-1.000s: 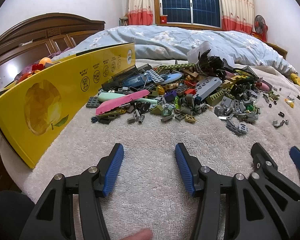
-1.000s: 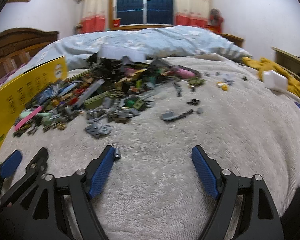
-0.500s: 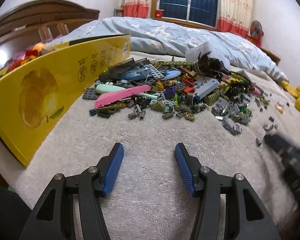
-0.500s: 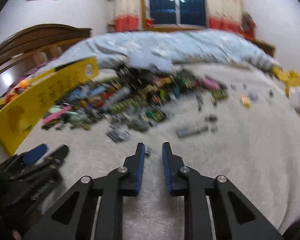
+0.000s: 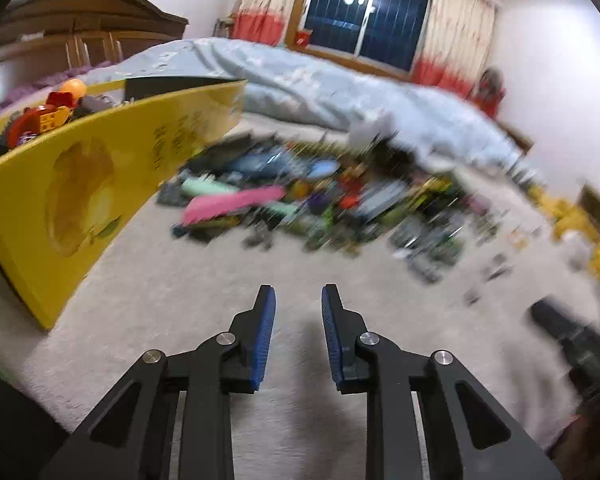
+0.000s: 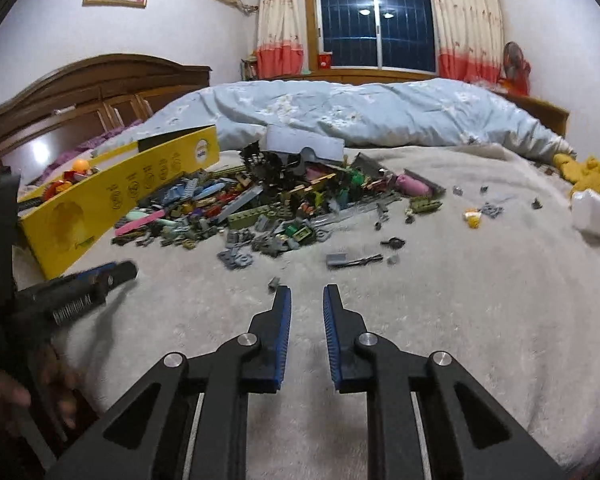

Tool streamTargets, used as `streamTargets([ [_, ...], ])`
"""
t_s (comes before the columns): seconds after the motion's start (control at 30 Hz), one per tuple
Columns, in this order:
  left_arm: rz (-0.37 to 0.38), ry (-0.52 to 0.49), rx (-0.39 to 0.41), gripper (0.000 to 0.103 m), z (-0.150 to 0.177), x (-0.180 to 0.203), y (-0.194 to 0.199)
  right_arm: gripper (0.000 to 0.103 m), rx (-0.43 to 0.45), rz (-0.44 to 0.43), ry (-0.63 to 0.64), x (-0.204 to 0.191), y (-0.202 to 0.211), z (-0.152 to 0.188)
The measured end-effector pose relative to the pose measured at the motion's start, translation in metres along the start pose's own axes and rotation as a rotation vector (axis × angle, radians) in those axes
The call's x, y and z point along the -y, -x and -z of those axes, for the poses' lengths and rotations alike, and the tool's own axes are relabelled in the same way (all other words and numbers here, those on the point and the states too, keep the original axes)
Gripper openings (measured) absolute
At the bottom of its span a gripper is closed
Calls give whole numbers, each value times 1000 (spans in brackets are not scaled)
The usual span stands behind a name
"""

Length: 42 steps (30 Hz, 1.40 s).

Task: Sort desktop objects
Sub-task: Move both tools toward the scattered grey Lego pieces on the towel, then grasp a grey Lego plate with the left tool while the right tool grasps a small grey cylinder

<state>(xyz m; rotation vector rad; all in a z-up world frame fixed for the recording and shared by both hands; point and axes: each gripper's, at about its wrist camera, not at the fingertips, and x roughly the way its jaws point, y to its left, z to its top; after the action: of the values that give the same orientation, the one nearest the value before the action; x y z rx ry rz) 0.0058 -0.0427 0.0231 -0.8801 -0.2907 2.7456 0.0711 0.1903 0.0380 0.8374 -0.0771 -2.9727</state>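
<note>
Barely begun, by the look of it: brick pile (image 6: 259, 208) heaped on cream blanket (image 6: 460, 320) just beside yellow box (image 6: 99, 208), a few toys already inside the box, strays scattered on the far side of the pile from it. Left gripper (image 5: 298, 312) and right gripper (image 6: 306, 308) both narrowly parted, gripping nothing, short of the pile. Beyond the pile, blue duvet (image 6: 360, 112), dark window (image 6: 376, 20), wooden headboard (image 6: 91, 92).
</note>
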Motion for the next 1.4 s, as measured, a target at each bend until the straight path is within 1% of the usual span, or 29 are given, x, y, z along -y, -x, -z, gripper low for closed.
streamTargets([
  [0.03, 31, 8, 31, 24, -1, 1, 5, 16, -7, -19, 3, -1, 0, 1],
  [0.07, 45, 8, 63, 24, -2, 4, 8, 16, -18, -28, 13, -3, -2, 3],
  [0.1, 49, -5, 79, 24, -3, 8, 9, 16, -23, -21, 19, -6, -3, 4],
  [0.2, 99, -75, 33, 25, -3, 26, -1, 16, -40, -27, 32, -16, -11, 3],
  [0.3, 147, -183, 8, 27, 1, 51, -11, 16, -72, -25, 48, -17, -19, 4],
  [0.33, 162, -232, -5, 29, 4, 59, -13, 16, -80, -33, 38, -13, -20, 5],
  [0.4, 181, -280, -31, 45, 8, 69, -19, 16, -91, -54, 12, -8, -20, 5],
  [0.5, 210, -313, -43, 47, 11, 79, -25, 16, -108, -68, 7, -7, -22, 6],
  [0.53, 209, -343, -50, 47, 12, 84, -28, 16, -117, -67, 14, -8, -23, 7],
  [0.57, 185, -383, -64, 47, 12, 89, -34, 16, -124, -60, 22, -9, -25, 7],
  [0.6, 173, -396, -81, 47, 11, 91, -39, 16, -131, -56, 32, -11, -27, 8],
  [0.67, 188, -365, -135, 47, 7, 88, -50, 16, -143, -45, 47, -13, -30, 9],
  [0.8, 211, -340, -174, 47, -2, 84, -58, 16, -151, -36, 58, -15, -33, 8],
  [0.87, 219, -362, -202, 47, -5, 85, -63, 16, -156, -39, 50, -15, -36, 7],
  [0.93, 227, -417, -238, 47, -9, 89, -70, 16, -159, -39, 44, -14, -39, 7],
  [1.0, 240, -451, -254, 47, -12, 92, -74, 16, -160, -38, 39, -15, -41, 6],
  [1.13, 258, -432, -265, 45, -15, 88, -76, 16, -164, -41, 24, -15, -44, 4],
  [1.2, 236, -445, -258, 37, -14, 90, -76, 16, -164, -44, 18, -15, -46, 3],
  [1.23, 226, -448, -254, 35, -13, 90, -76, 16, -164, -46, 14, -15, -46, 3],
  [1.3, 215, -443, -247, 26, -14, 89, -75, 16, -161, -47, 7, -14, -48, 2],
  [1.4, 206, -433, -243, 24, -15, 87, -74, 16, -152, -40, 10, -16, -50, 1],
])
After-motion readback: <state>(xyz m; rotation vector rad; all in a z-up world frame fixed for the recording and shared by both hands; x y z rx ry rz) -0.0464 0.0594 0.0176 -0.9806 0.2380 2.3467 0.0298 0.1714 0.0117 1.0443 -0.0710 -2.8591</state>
